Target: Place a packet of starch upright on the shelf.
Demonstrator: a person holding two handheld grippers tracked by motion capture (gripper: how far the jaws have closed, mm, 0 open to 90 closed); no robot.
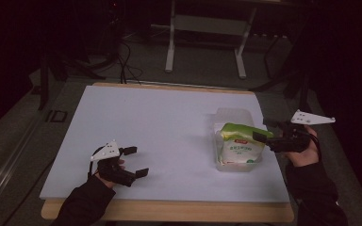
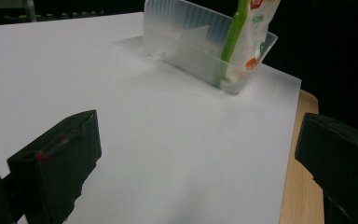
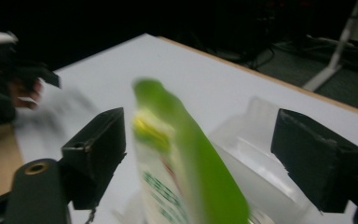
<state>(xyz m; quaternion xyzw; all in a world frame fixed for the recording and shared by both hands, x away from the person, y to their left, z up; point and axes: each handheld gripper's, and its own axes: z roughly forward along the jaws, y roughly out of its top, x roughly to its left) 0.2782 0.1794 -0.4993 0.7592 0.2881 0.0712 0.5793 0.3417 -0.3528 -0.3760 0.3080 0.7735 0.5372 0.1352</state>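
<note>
A green-and-white pouch (image 1: 238, 146) stands upright in a clear plastic bin (image 1: 230, 117) on the right half of the white board (image 1: 160, 122), at the bin's near end; the bin's far end shows no contents. The R gripper (image 1: 264, 134) is at the pouch's right side, near its green top, jaws spread wide. In the right gripper view the pouch top (image 3: 186, 154) sits between the jaws w/ a gap on both sides, pads not pressing it; pic is blurred there. R hand (image 1: 304, 150) is off the board's right edge.

The L gripper (image 1: 134, 161) rests low at the near-left of the board, well apart from the bin, jaws spread, nothing between them. The left gripper view looks across bare board to the bin (image 2: 186, 46) and pouch (image 2: 251, 28).
</note>
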